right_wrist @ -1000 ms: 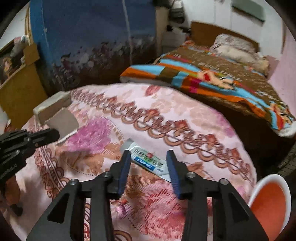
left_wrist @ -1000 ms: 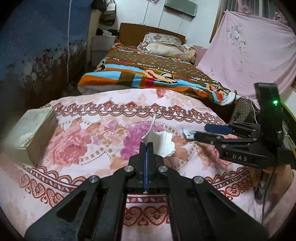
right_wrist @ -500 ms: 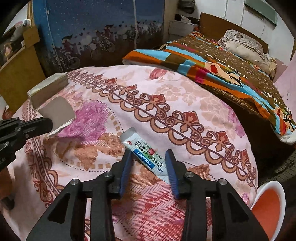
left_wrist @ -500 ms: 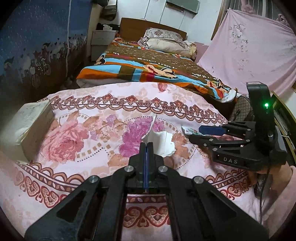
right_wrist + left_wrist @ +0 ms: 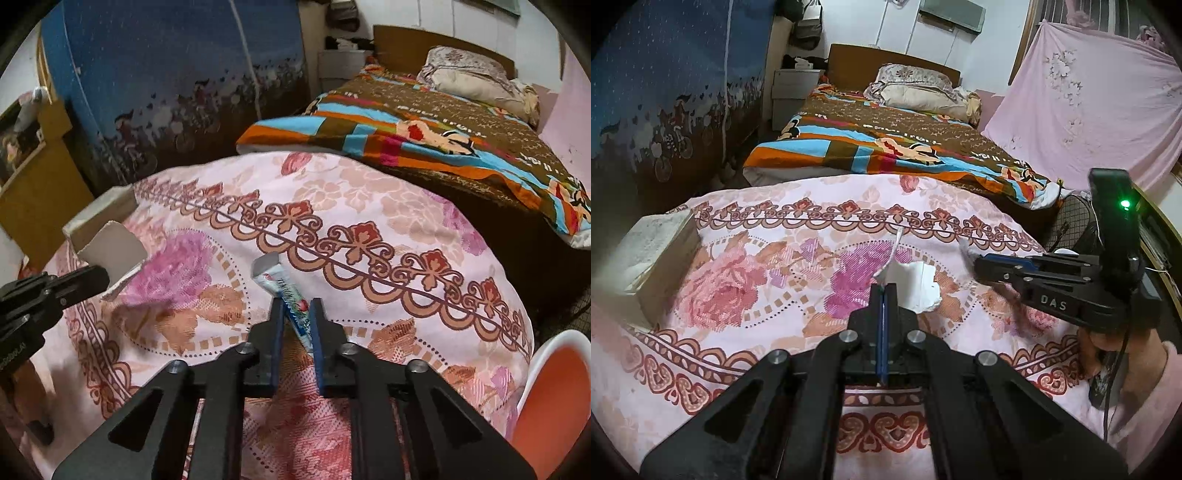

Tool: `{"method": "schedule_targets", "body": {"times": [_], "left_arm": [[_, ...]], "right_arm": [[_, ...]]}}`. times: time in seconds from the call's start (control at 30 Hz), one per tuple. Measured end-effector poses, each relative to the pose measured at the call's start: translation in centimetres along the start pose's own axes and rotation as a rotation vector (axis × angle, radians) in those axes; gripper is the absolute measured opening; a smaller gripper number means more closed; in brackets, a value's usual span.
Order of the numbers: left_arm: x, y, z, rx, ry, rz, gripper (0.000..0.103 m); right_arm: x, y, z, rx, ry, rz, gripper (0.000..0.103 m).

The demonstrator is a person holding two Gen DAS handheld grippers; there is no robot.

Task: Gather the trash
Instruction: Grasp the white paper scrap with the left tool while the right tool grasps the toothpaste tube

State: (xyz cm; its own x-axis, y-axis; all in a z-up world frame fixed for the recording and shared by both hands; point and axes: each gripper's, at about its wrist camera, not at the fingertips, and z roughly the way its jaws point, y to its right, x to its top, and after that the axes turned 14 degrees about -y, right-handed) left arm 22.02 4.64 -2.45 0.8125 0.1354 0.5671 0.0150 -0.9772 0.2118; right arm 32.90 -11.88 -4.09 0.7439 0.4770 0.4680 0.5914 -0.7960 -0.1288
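Observation:
A torn white paper scrap [image 5: 916, 284] stands up from the floral pink cloth [image 5: 738, 295], and my left gripper [image 5: 882, 291] is shut on its near edge. The right wrist view shows the same scrap [image 5: 110, 251] at the left gripper's tip [image 5: 92, 280]. A white and blue toothpaste tube [image 5: 275, 278] is tipped on its edge between the fingers of my right gripper [image 5: 297, 314]. The jaws are closing and both pads press on the tube's sides. In the left wrist view the right gripper [image 5: 979, 264] comes in from the right, with the tube's end [image 5: 964, 245] poking past its tip.
A beige box [image 5: 653, 254] lies at the cloth's left edge. A white container with an orange inside [image 5: 546, 391] stands low at the right. Beyond the cloth is a bed with a striped blanket [image 5: 886, 147], and a pink sheet [image 5: 1089, 110] hangs at the right.
The right gripper's jaws have closed from wide apart onto the toothpaste tube, which has tipped from flat onto its edge. The left gripper has kept still with the paper scrap.

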Motion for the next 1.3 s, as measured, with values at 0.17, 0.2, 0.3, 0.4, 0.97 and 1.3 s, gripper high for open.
{"method": "schedule_targets", "body": {"times": [0.17,0.2,0.3,0.4,0.97,1.3], "left_arm": [[-0.1,0.4,-0.5,-0.013,0.027,0.007,0.031],[-0.2,0.5,-0.6,-0.011,0.032,0.009,0.031],[-0.2,0.9,-1.0,-0.014,0.053,0.013,0.031],[-0.1,1.4,-1.4,-0.023,0.077,0.017,0.031],[-0.2,1.9,0.0,0.025,0.000,0.003,0.031],[-0.1,1.1,0.9,0.002,-0.047,-0.036,0.031]], "right_arm": [[-1.3,0.0,-1.3,0.003,0.083,0.041,0.006],[-1.4,0.1,-1.5,0.004,0.094,0.045,0.005],[-1.8,0.2,-2.3,0.002,0.144,0.072,0.004],[-2.5,0.5,-3.4,0.002,0.214,0.101,0.004],[-0.7,1.0,-0.9,0.010,0.024,0.089,0.035],[0.3,-0.3,1.5,-0.074,-0.100,-0.011,0.025]]}}
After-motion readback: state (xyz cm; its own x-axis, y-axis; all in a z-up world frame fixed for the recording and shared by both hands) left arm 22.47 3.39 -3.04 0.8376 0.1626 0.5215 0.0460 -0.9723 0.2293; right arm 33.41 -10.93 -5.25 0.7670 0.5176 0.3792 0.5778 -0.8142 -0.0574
